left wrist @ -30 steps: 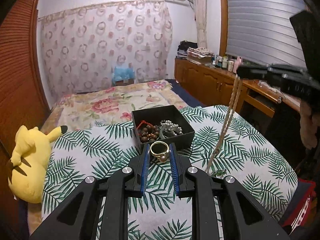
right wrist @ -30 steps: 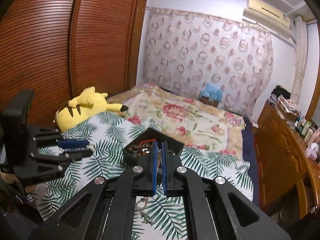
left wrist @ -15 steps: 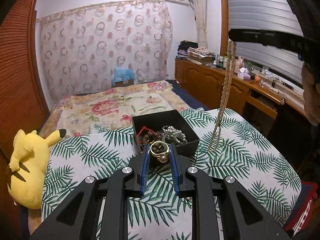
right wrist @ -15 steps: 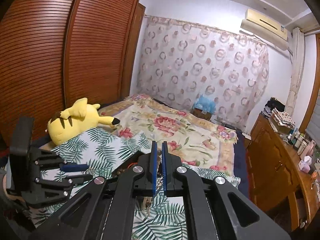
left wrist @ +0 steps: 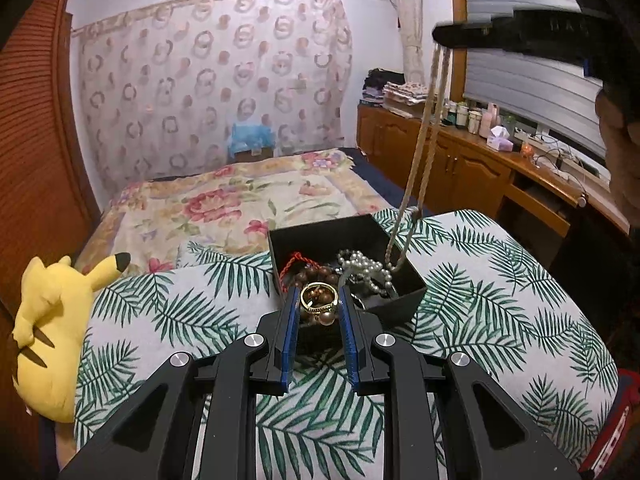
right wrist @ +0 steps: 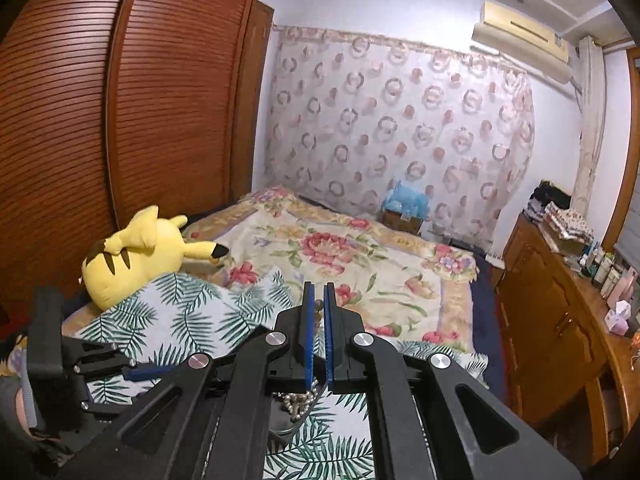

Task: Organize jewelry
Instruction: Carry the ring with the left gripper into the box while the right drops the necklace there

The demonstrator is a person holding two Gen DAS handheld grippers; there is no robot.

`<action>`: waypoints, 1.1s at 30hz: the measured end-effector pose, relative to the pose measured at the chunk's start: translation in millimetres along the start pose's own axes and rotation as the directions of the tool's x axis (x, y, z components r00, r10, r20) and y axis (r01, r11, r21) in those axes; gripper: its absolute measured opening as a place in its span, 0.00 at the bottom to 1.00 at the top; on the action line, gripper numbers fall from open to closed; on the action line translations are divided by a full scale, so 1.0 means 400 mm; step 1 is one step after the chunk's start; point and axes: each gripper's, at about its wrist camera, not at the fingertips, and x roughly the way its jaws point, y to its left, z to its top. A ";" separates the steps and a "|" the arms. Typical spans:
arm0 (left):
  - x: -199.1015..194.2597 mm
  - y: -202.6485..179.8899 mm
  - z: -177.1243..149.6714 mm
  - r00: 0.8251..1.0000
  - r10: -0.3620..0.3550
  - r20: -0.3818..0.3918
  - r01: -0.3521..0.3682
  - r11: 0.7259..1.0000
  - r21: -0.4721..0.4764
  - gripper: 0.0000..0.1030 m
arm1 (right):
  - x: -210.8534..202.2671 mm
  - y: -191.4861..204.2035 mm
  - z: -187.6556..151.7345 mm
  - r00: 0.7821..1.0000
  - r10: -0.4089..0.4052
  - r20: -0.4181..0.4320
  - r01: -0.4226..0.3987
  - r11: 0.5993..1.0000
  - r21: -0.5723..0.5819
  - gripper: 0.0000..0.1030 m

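Observation:
My left gripper point(left wrist: 319, 306) is shut on a gold ring point(left wrist: 319, 297) with a pearl, held just above the near edge of a black jewelry box point(left wrist: 400, 292). The box holds a pearl strand point(left wrist: 362, 262), brown beads and a red cord point(left wrist: 289, 264). My right gripper point(right wrist: 318, 298) is shut on a long beige chain necklace point(left wrist: 424, 152); in the left wrist view it point(left wrist: 442, 38) is high at the upper right, and the chain hangs down with its lower end inside the box's right side. The left gripper point(right wrist: 132, 370) shows at the lower left of the right wrist view.
The box sits on a palm-leaf patterned cloth point(left wrist: 500, 304) at the foot of a floral bed point(left wrist: 240, 208). A yellow plush toy point(left wrist: 48, 320) lies at the left edge. A wooden cabinet point(left wrist: 460, 168) with bottles runs along the right. A louvered wardrobe point(right wrist: 120, 120) stands left.
My right gripper has risen, lifting the chain off the cloth and carrying it left over the box. My left gripper has moved forward with the ring to the box's near edge.

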 end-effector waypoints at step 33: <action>0.143 -0.026 0.043 0.996 0.037 -0.077 -0.036 0.999 0.019 0.45 | 0.120 -0.051 -0.389 0.975 0.113 -0.193 -0.083 0.984 0.157 0.21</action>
